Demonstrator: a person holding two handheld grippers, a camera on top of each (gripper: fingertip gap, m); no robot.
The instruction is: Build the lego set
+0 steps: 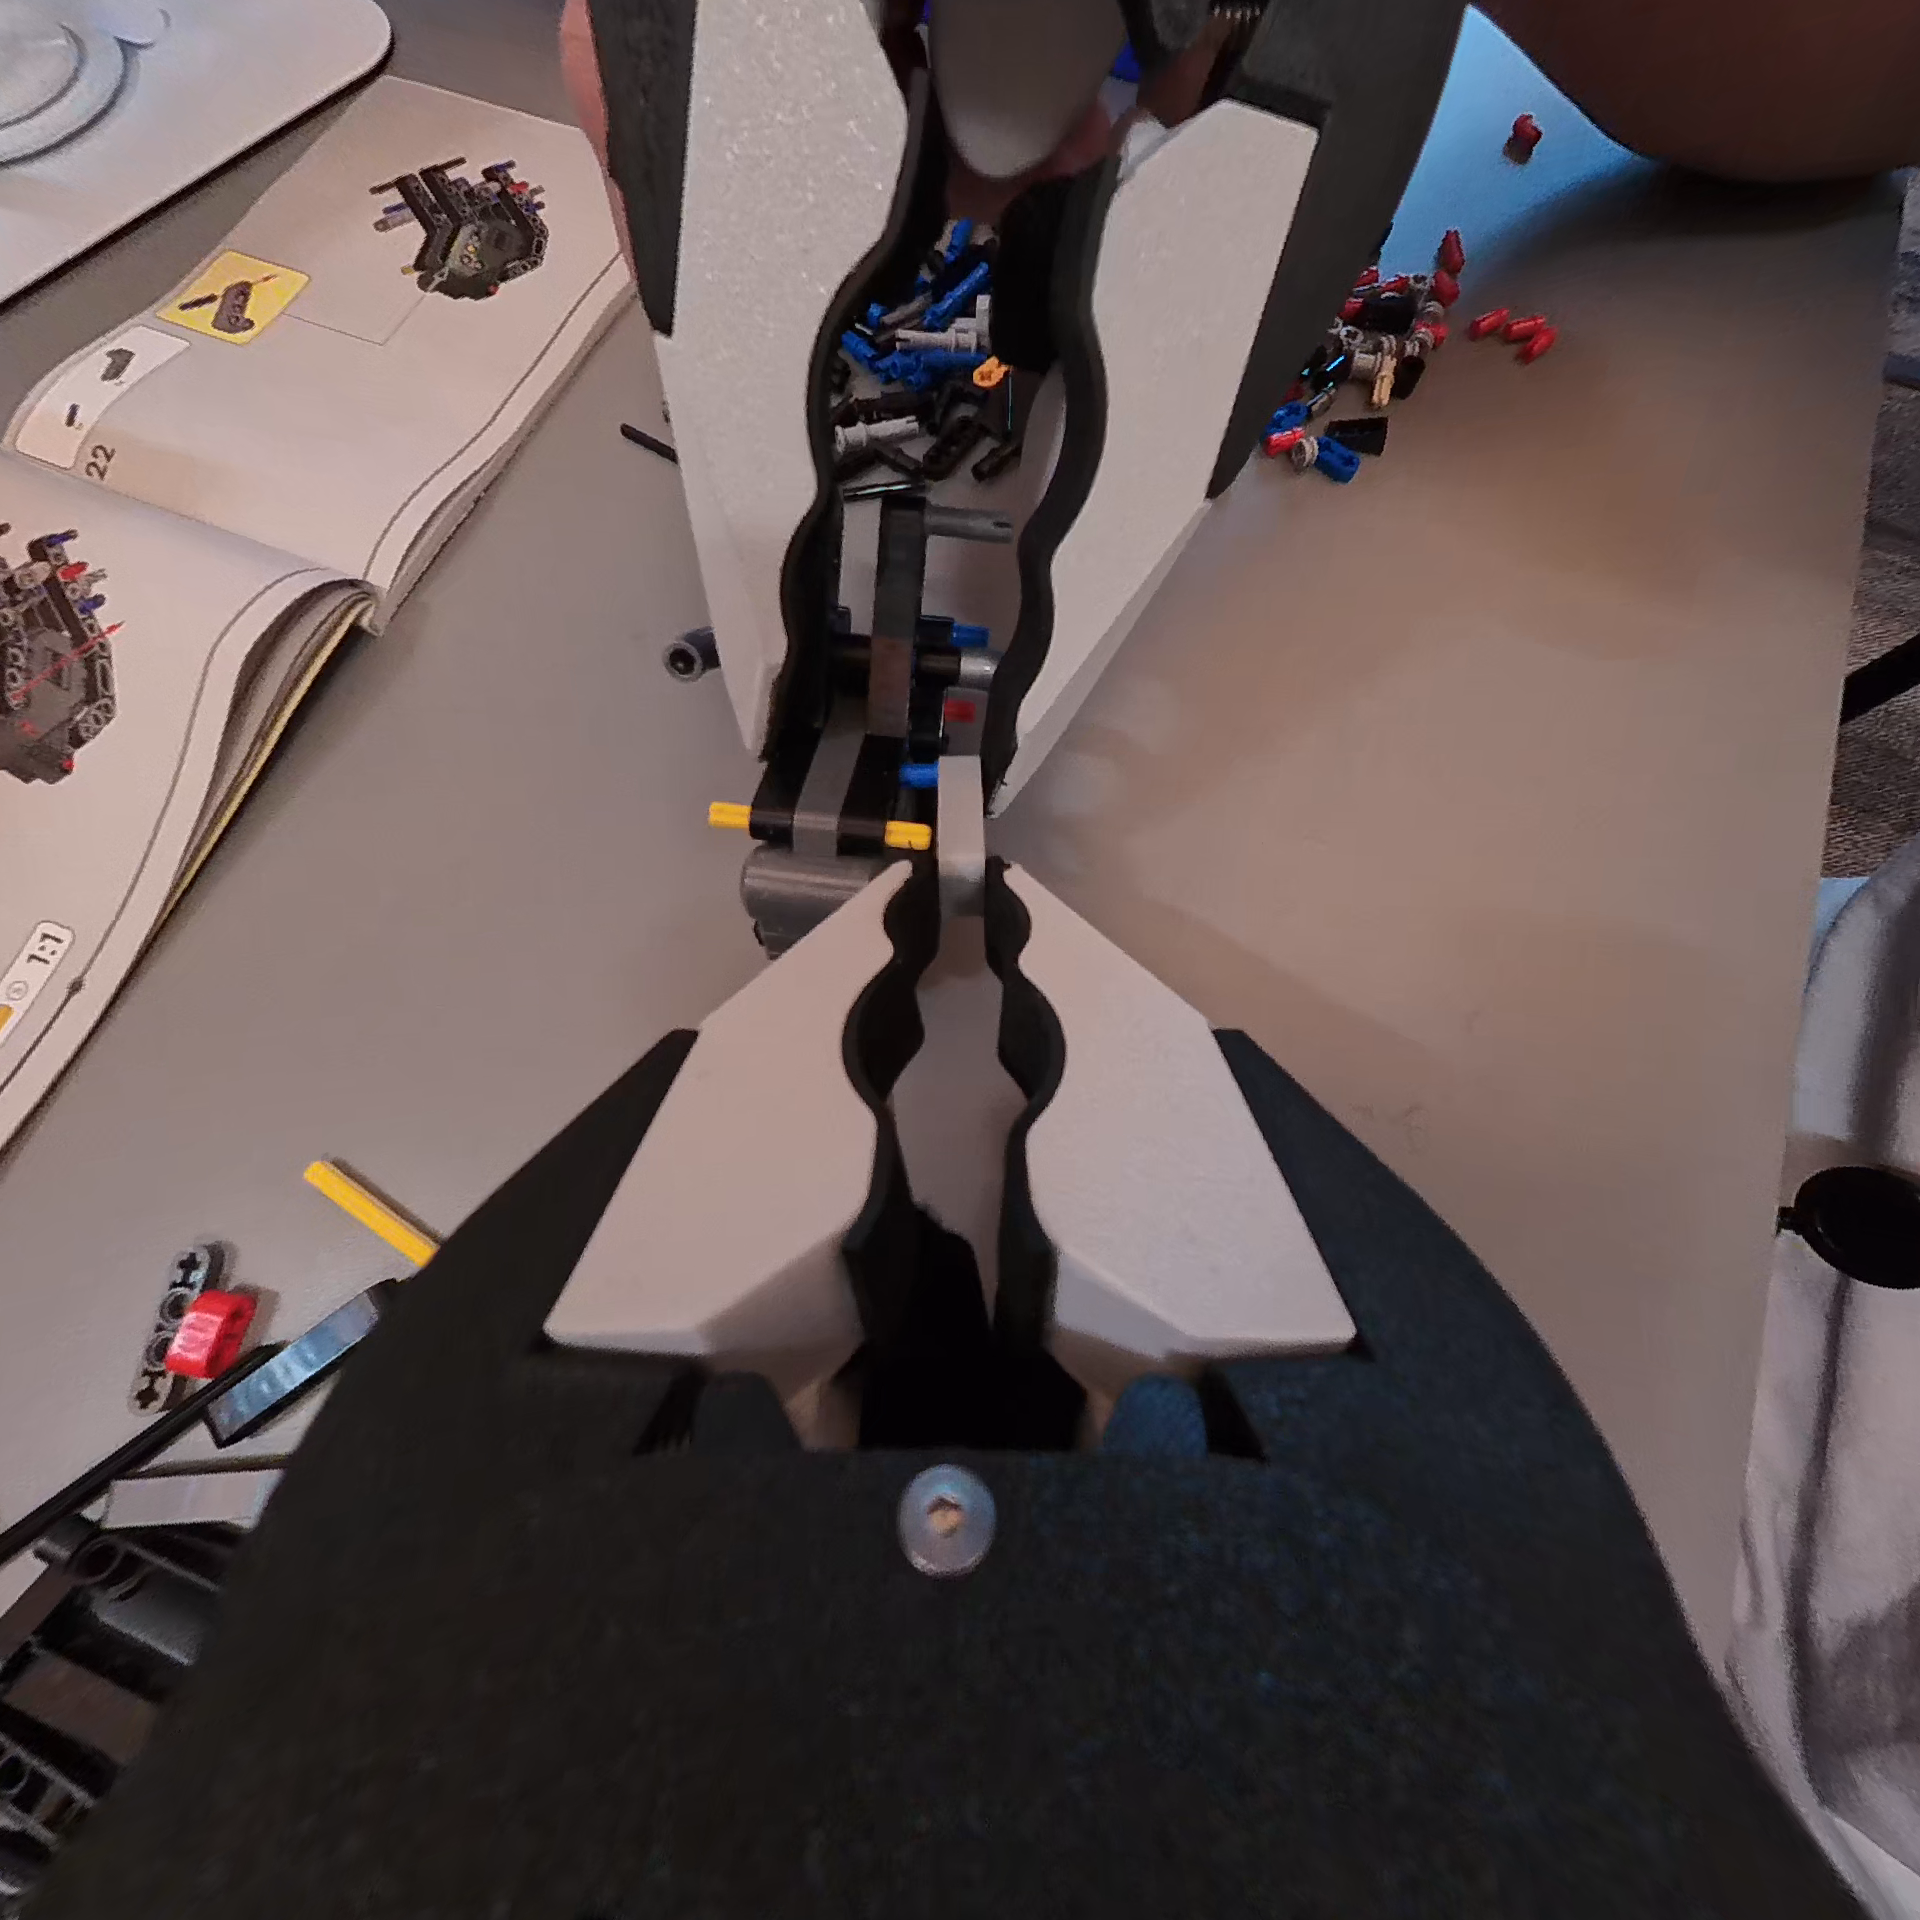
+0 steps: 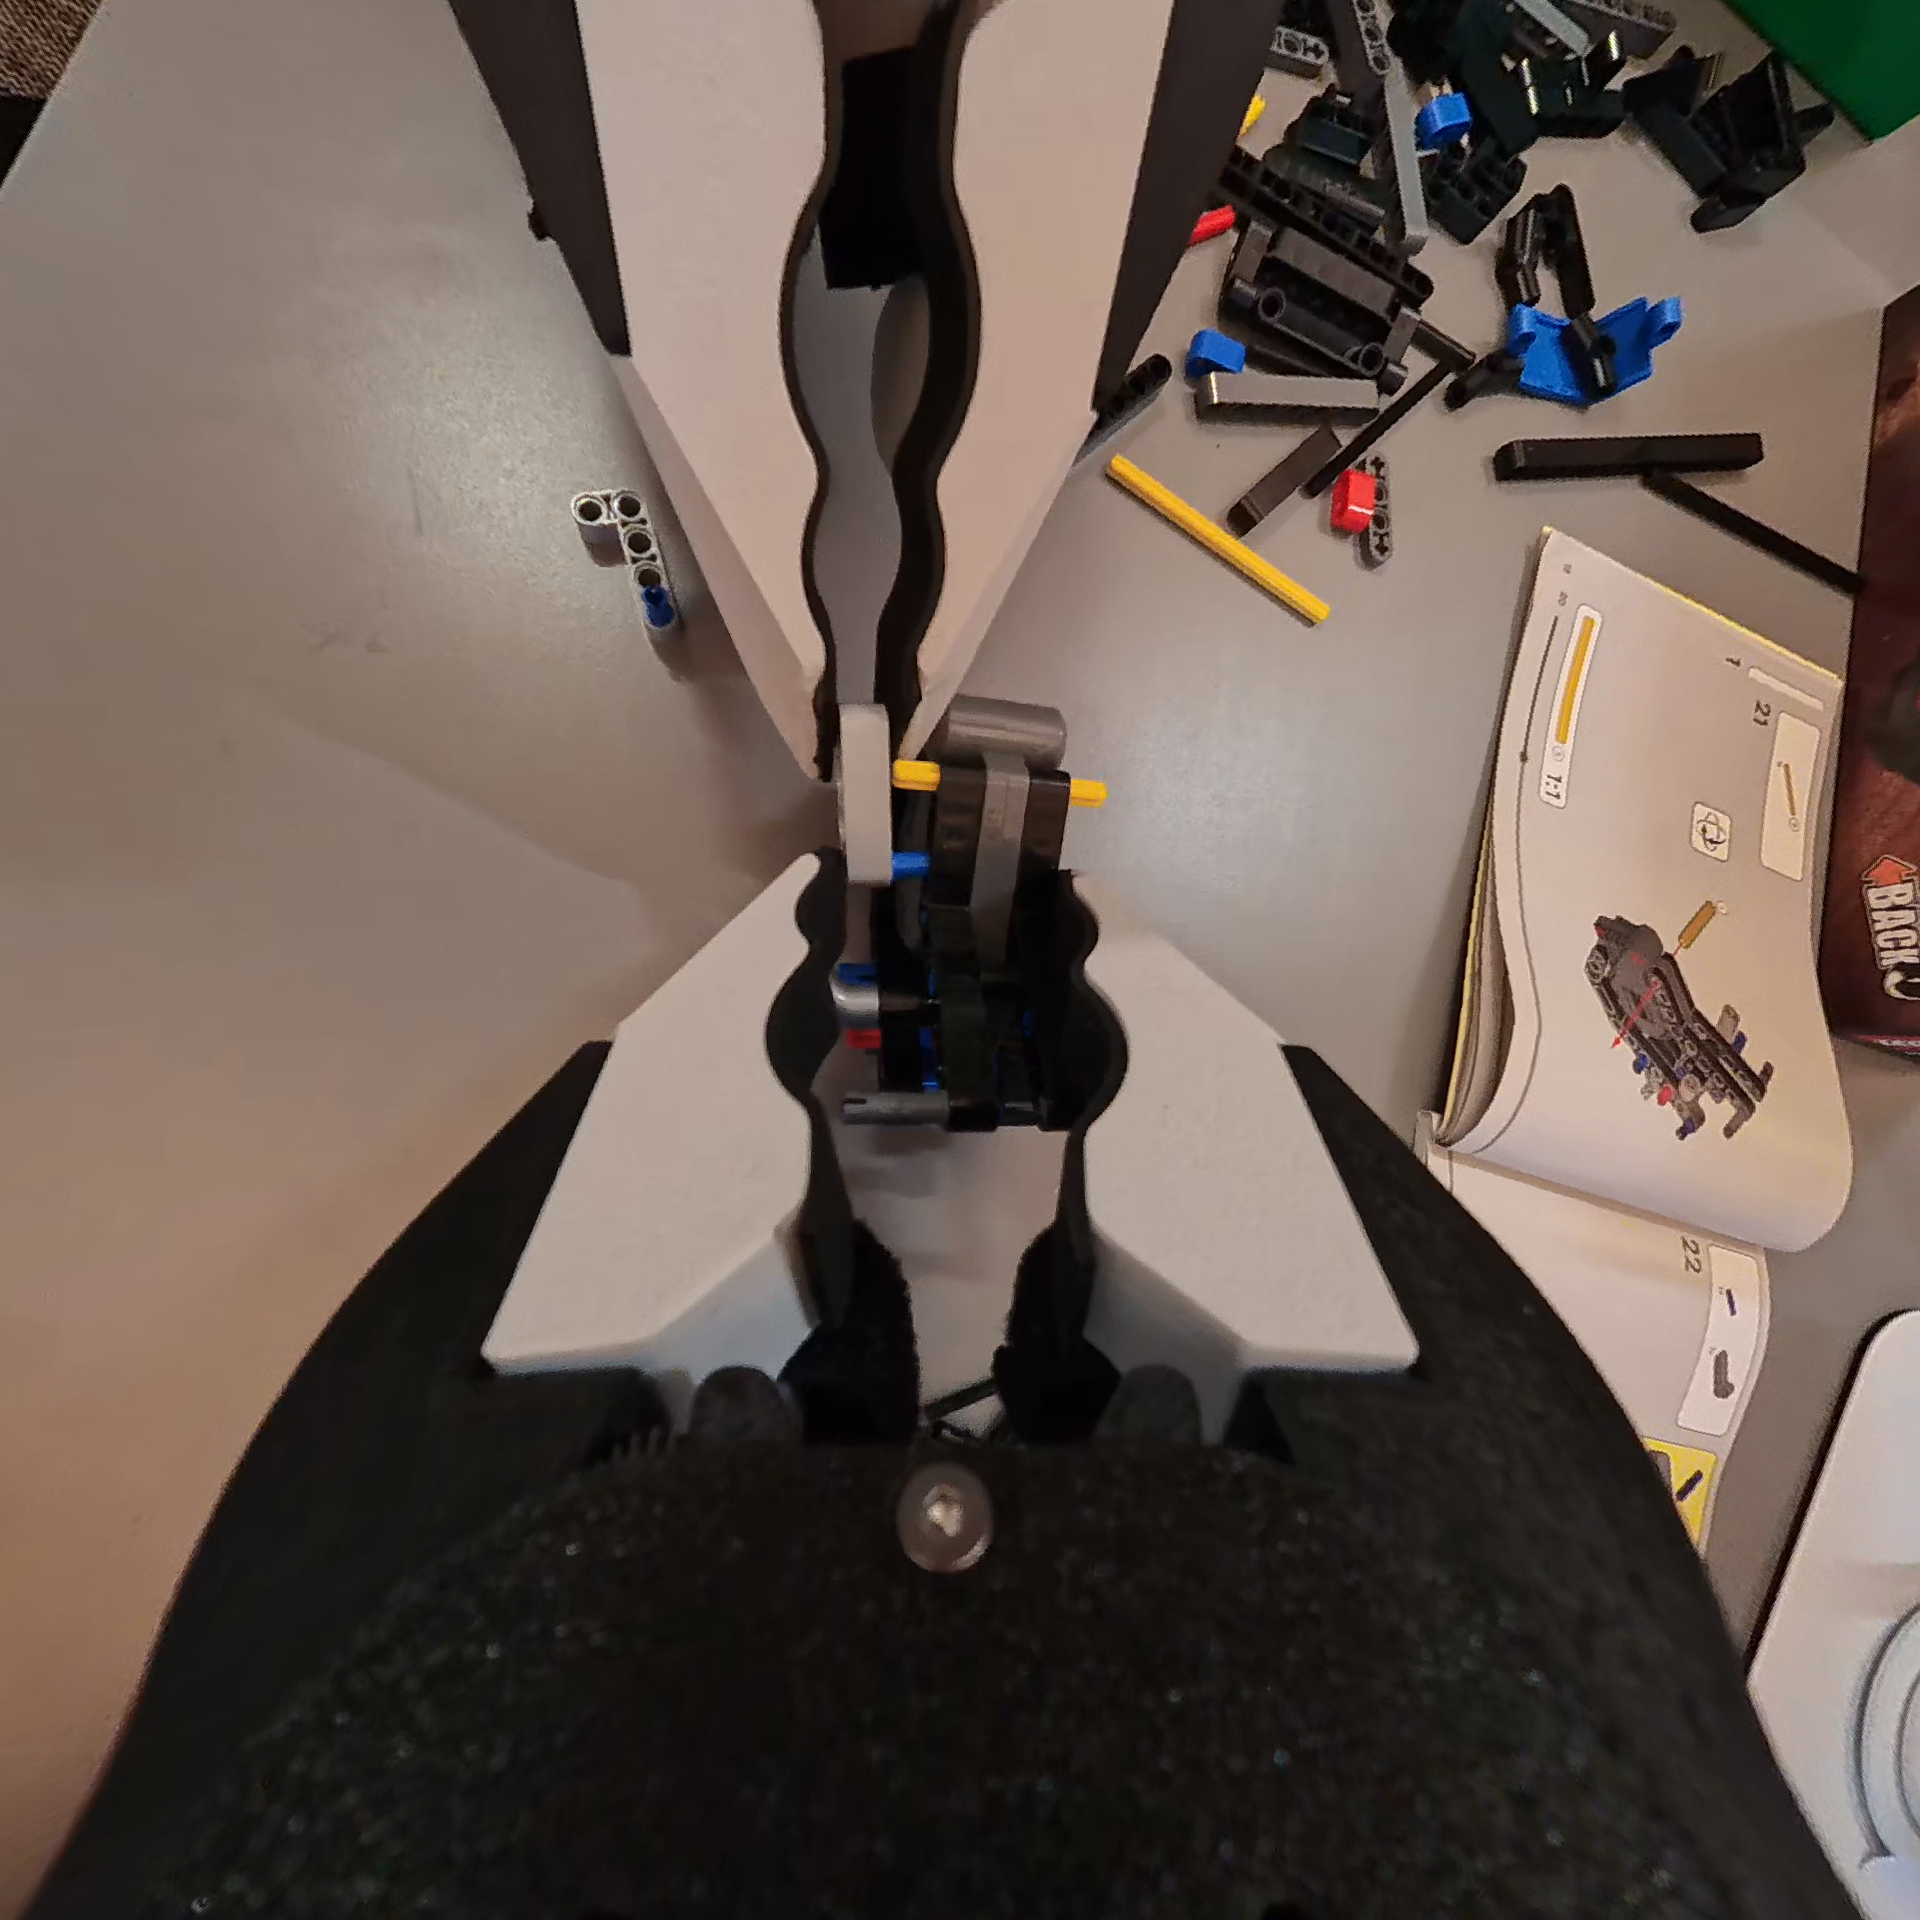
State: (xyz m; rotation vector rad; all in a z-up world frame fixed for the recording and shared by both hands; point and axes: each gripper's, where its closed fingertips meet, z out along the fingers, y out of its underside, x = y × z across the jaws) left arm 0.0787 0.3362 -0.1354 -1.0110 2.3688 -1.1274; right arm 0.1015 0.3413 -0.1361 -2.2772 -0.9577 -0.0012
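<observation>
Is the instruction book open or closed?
Open. The instruction book lies on the table with pages spread, showing building pictures.

Warm soft indoor light, faint diffuse shadows, strong wide-angle edge bending, slight blur toward corners

A pale grey bench (image 2: 312, 312) with a smooth matte top fills both views; soft warm light falls across it, and dark carpeted floor (image 1: 1886, 582) shows past its edge.
</observation>
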